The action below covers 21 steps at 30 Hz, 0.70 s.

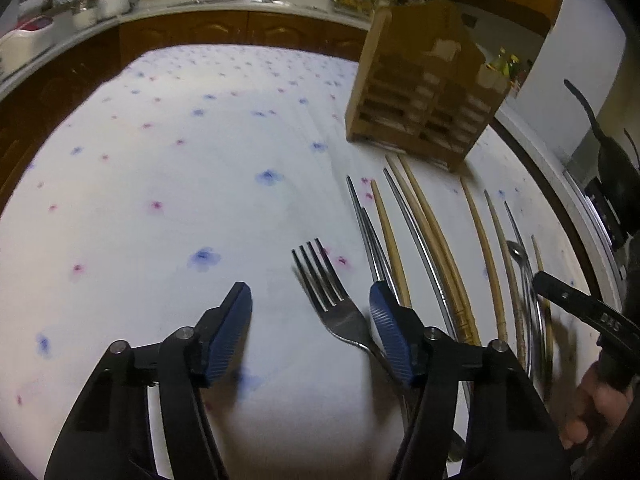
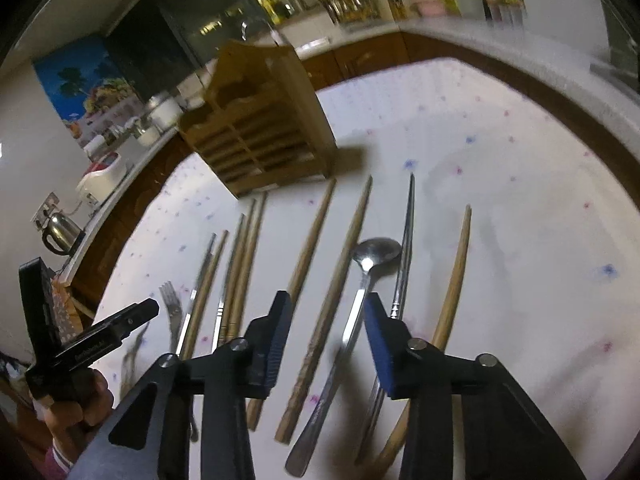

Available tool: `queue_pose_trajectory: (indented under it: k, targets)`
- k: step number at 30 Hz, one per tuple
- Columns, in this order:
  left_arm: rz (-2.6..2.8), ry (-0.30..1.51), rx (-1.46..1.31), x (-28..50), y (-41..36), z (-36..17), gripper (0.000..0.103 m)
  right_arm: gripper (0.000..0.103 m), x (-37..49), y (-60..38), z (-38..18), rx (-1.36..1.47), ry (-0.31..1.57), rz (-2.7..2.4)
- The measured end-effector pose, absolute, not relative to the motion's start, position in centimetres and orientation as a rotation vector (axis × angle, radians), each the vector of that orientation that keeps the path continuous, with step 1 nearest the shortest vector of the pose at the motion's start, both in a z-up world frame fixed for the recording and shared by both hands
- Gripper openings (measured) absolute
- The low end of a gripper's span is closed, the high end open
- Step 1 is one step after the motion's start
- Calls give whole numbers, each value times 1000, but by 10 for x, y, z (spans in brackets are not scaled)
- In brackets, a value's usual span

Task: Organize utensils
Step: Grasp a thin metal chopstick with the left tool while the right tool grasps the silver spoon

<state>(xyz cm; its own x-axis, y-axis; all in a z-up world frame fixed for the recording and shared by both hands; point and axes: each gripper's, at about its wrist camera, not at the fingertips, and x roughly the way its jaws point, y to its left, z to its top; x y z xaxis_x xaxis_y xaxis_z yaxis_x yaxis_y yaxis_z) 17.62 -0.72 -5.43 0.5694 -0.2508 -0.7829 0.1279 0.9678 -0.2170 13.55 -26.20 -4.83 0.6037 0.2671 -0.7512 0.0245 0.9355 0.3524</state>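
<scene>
On the flowered tablecloth [image 1: 160, 184] we see the utensils lying in a row near the wooden organizer [image 1: 420, 100]. Our left gripper [image 1: 310, 312] stands spread above the fork [image 1: 328, 296], pinching nothing. Our right gripper [image 2: 326, 320] (also parted, gripping nothing) hovers over the spoon [image 2: 360, 280] and a wooden chopstick [image 2: 332, 280].

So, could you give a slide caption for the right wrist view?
Right gripper open above a spoon among chopsticks, wooden organizer behind.

Chopsticks [image 2: 310, 240] and spoon [image 2: 362, 276] lie in a row before the wooden rack [image 2: 260, 132].
</scene>
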Motion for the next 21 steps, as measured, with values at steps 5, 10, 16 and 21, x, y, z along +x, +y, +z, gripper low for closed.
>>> queue_pose_trajectory:
  k: [5, 10, 16, 21]
  targets:
    - [-229, 934, -103, 182, -12, -57, 53, 32, 150, -268, -63, 355, 960, 124]
    - [-267, 941, -108, 192, -11, -58, 17, 30, 165, -268, -63, 342, 963, 128]
    - [-309, 909, -129, 187, -12, -47, 4, 4, 171, -268, -64, 363, 965, 158]
    - [-317, 851, -142, 175, -7, -23, 3, 2, 158, -264, -49, 360, 922, 194]
